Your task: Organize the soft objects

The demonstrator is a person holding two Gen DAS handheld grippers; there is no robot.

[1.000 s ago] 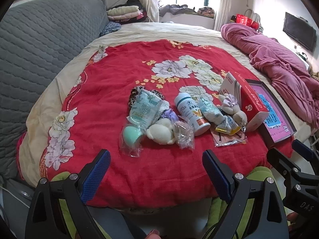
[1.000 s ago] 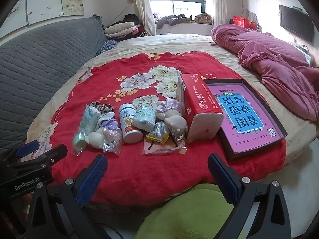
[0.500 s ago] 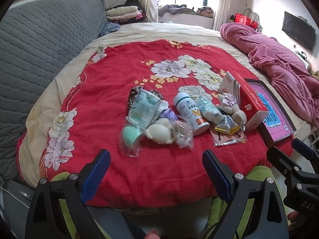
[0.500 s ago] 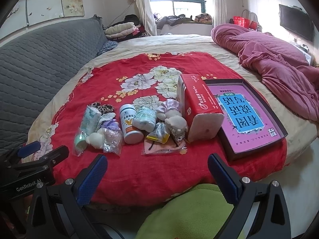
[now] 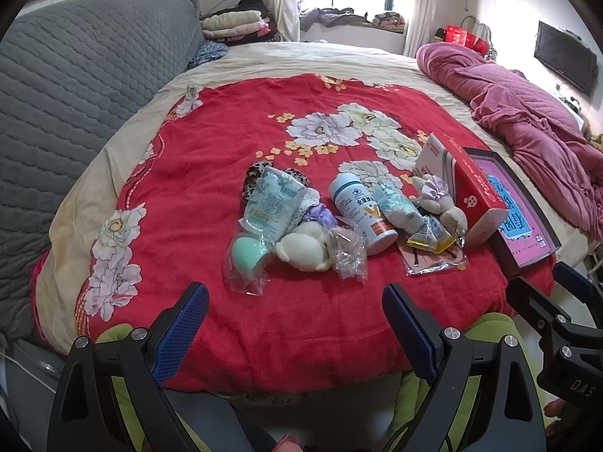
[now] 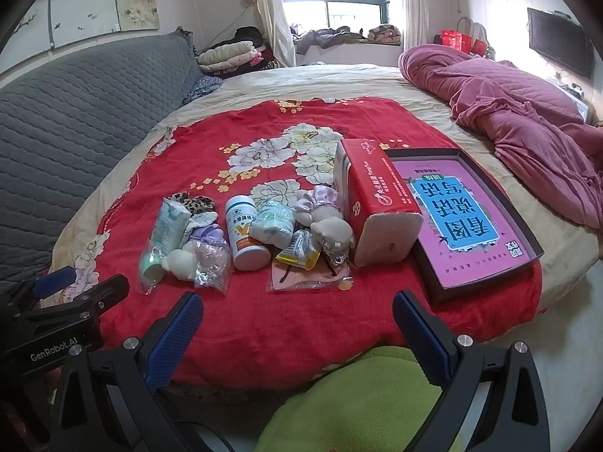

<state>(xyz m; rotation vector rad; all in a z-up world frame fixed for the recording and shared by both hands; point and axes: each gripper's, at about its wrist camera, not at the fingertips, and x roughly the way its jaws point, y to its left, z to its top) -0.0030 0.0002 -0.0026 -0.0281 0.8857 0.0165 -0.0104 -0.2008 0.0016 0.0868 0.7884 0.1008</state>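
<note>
A heap of small soft things lies on the red flowered blanket (image 5: 211, 173): a green sponge in a clear bag (image 5: 247, 254), a cream plush (image 5: 303, 250), a pale tissue pack (image 5: 273, 203), a white bottle (image 5: 361, 211) and a grey plush with a lilac bow (image 6: 328, 222). Beside them lie a red tissue box (image 6: 377, 203) and a dark box with a pink book (image 6: 459, 214). My left gripper (image 5: 296, 324) hangs open short of the heap, near the bed's edge. My right gripper (image 6: 297, 327) is open too, in front of the bagged card (image 6: 309, 278).
A grey quilted headboard (image 5: 71, 86) rises at the left. A crumpled pink quilt (image 6: 527, 120) covers the bed's right side. Folded clothes (image 6: 230, 52) sit by the window. A green-clad lap (image 6: 361, 403) shows below the grippers.
Both views have crept slightly closer to the bed. Nothing on the blanket has moved and both grippers stay open.
</note>
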